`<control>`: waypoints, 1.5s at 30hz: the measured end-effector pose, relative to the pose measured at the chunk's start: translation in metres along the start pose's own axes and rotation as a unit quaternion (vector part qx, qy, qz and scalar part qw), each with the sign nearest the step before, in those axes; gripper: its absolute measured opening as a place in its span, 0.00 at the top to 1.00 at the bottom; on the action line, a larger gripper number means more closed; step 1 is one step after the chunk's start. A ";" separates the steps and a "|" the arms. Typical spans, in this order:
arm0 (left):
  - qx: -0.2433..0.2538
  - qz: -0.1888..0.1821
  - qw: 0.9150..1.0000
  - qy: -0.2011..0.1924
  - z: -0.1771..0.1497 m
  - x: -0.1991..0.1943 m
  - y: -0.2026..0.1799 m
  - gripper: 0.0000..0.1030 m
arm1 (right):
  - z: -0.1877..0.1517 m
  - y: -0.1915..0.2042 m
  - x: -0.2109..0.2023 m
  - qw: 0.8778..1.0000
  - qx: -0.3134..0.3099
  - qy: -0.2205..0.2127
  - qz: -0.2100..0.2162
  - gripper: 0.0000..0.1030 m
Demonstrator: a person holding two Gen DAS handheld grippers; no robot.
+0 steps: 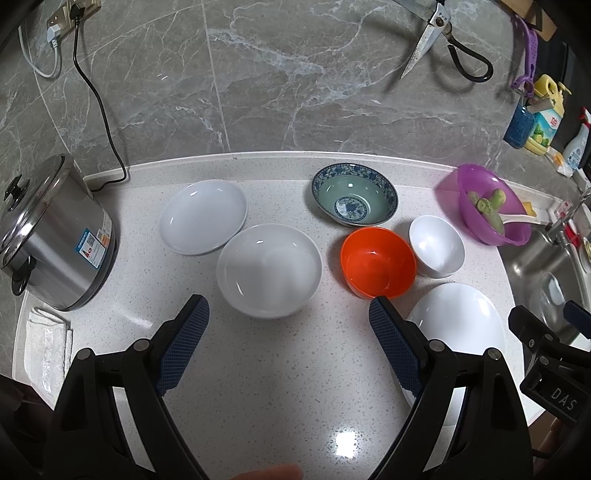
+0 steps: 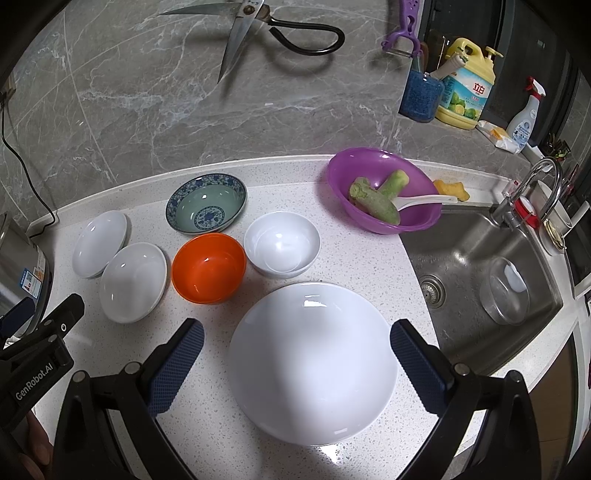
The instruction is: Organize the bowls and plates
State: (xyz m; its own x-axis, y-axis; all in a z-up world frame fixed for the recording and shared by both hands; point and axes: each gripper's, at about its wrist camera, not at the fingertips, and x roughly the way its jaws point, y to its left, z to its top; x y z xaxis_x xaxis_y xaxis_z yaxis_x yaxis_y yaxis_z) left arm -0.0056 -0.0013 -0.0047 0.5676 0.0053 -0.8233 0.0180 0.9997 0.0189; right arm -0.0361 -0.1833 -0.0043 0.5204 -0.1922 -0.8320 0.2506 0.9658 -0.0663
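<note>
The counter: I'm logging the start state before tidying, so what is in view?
Plates: three, white, one near front, two at left.
Bowls: orange, white, blue-patterned, mid-counter.
Purple bowl: one, holds green vegetable pieces and a white spoon, beside sink.
Cooker: one, steel, far left.
Cloth: one, white, before cooker.
Scissors, peeler: hang on wall.
Soap bottle, spray: behind sink.
Sink: steel, right, clear bowl inside.
Left gripper, right gripper: open, empty.
</note>
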 end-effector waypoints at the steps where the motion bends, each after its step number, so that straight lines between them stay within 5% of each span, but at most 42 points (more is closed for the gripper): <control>1: 0.000 0.000 1.000 0.000 0.000 0.000 0.000 0.14 | 0.000 0.000 0.000 1.000 0.000 0.000 0.000 0.00; 45: 0.001 0.000 1.000 0.003 0.000 0.003 0.001 0.14 | 0.003 0.001 0.002 1.000 -0.001 0.001 -0.001 0.00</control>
State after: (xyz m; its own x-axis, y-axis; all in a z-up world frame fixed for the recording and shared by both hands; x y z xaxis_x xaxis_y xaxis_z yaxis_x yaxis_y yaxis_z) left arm -0.0039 -0.0005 -0.0074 0.5624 0.0049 -0.8269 0.0202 0.9996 0.0196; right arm -0.0320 -0.1838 -0.0046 0.5178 -0.1932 -0.8334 0.2504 0.9657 -0.0682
